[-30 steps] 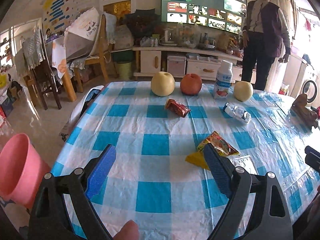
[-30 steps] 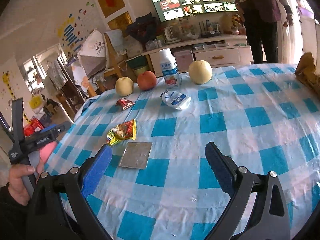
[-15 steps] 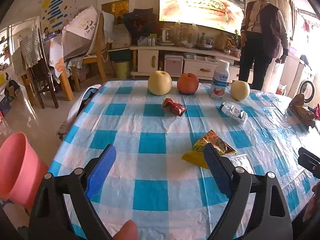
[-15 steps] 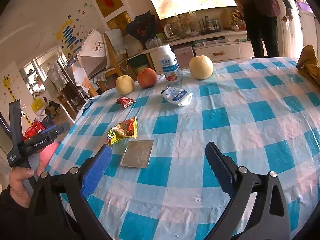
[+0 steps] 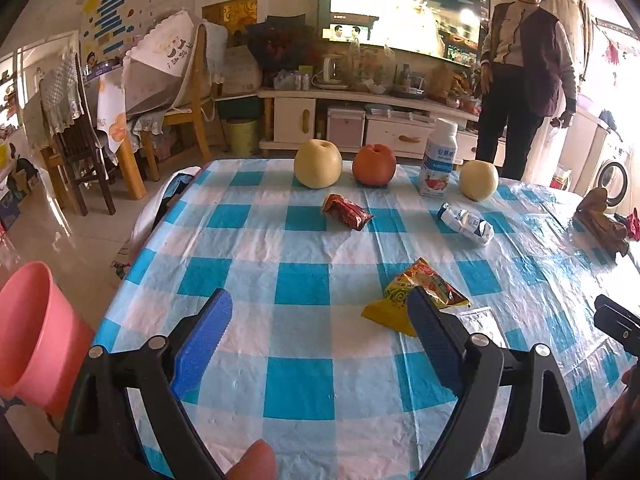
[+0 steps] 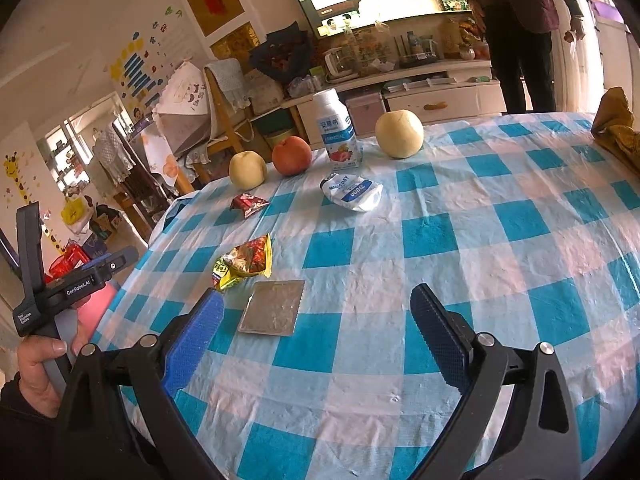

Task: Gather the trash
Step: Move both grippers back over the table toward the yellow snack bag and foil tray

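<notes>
Very little has shifted over the last second: the checked-cloth table [image 5: 300,384] sits almost where it did in both wrist views, only the television picture has changed, and no trash has left the cloth, so I judge the collecting has yet to begin. The pink bucket [image 5: 36,332] stands off the near left edge of the table, lower than the top, and looks like the place for the trash. Your left gripper [image 5: 320,298] hovers over the near left part of the cloth, claw spread wide and holding nothing; your right gripper [image 6: 316,295] hovers over the near middle, equally spread and empty. Along the far edge stand two pears, a red apple [image 5: 374,164] and a milk bottle [image 5: 438,160], which I would leave alone. The trash lies between them and you: the yellow snack wrapper [image 5: 424,280] just ahead of your left claw's right finger, the silver foil packet [image 6: 272,306] flat just beside it and nearest your right claw, the crumpled white pouch [image 6: 352,192] far and to the right, and the small red wrapper [image 5: 346,212] far, near the fruit. The cloth around the near pieces is bare, so you have room to come down; mind the drop at the left edge
</notes>
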Demonstrator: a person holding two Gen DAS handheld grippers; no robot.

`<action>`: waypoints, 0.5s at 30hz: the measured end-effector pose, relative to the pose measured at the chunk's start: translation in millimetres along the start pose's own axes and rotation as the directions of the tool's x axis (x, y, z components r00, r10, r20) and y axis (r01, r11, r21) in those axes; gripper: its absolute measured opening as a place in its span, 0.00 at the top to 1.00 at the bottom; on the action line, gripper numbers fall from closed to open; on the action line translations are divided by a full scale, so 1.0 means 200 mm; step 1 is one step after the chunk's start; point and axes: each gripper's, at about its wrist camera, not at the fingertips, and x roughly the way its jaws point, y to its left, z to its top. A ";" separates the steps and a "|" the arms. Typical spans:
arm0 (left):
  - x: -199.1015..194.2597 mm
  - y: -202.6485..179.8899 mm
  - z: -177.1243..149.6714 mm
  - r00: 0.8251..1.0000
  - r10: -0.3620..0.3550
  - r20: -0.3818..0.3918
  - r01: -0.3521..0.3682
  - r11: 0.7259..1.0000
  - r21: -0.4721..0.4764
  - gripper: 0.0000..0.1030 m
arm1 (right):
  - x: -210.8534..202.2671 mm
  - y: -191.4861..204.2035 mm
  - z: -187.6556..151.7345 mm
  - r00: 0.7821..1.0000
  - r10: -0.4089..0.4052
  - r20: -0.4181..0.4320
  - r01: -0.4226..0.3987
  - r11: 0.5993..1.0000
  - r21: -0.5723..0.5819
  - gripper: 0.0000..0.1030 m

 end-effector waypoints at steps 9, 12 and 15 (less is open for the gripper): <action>0.00 0.00 0.00 1.000 -0.002 -0.003 0.002 1.000 0.000 0.14 | 0.00 -0.01 0.00 1.000 -0.002 -0.003 0.002 1.000 0.002 0.08; 0.00 0.01 -0.01 1.000 -0.001 -0.009 0.001 1.000 0.004 0.14 | 0.00 -0.01 0.00 1.000 -0.002 -0.003 0.002 1.000 0.002 0.08; 0.00 0.01 -0.01 1.000 -0.001 -0.013 0.001 1.000 0.009 0.14 | 0.00 -0.01 0.00 1.000 -0.002 -0.003 0.002 1.000 0.002 0.08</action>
